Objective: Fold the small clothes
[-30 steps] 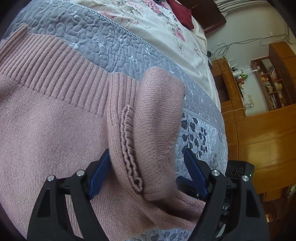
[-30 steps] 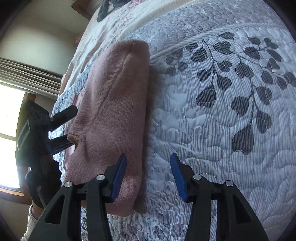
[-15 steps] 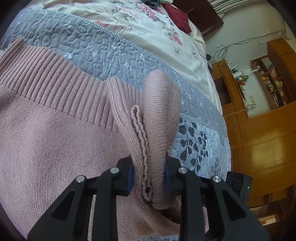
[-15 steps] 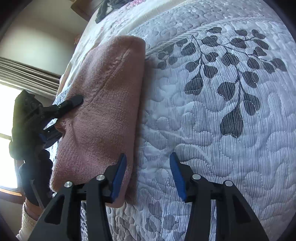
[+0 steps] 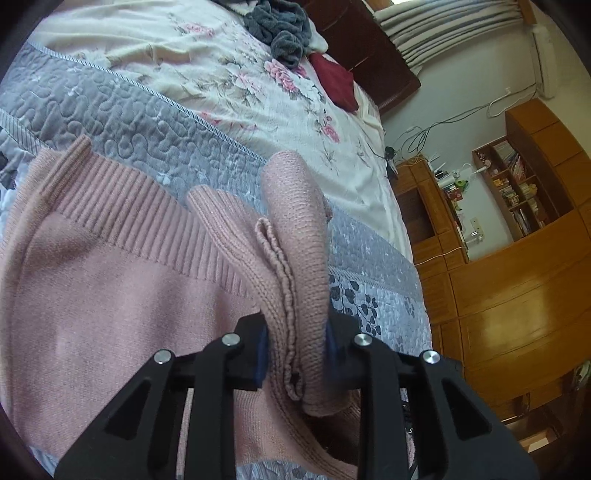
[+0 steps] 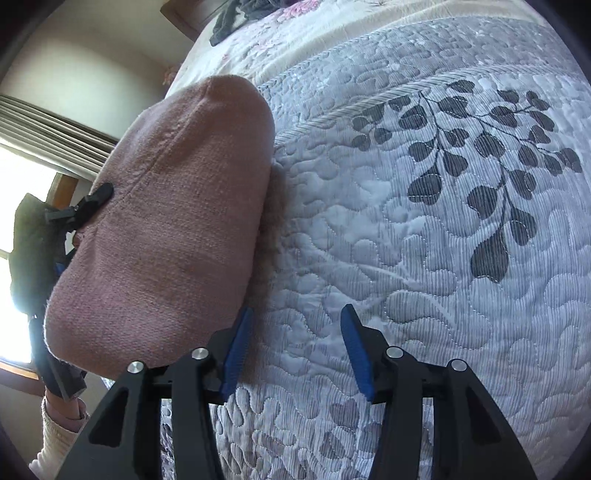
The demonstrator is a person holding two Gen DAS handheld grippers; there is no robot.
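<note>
A pink knit sweater [image 5: 110, 295] lies spread on the grey quilted bedspread [image 5: 122, 107], its ribbed hem toward the far side. My left gripper [image 5: 295, 350] is shut on a bunched fold of the sweater's edge and folded sleeve [image 5: 299, 236], which stands up between the black fingers. In the right wrist view the same lifted pink fold [image 6: 177, 229] bulges at the left, with the left gripper [image 6: 86, 206] clamped on its far side. My right gripper [image 6: 295, 350] hovers open over bare quilt, its left blue pad beside the fold's lower edge, nothing between the pads.
A floral cream sheet [image 5: 229, 74] covers the far bed, with a grey garment pile [image 5: 284, 29] and a dark red cloth [image 5: 336, 81] near the headboard. Wooden cabinets and shelves [image 5: 517, 258] stand right. A sleeved hand [image 6: 59, 435] holds the left gripper by a bright window [image 6: 14, 177].
My left gripper went from open around the fold to shut on it, then lifted it off the bed. The right gripper stayed open and edged closer to the fold.
</note>
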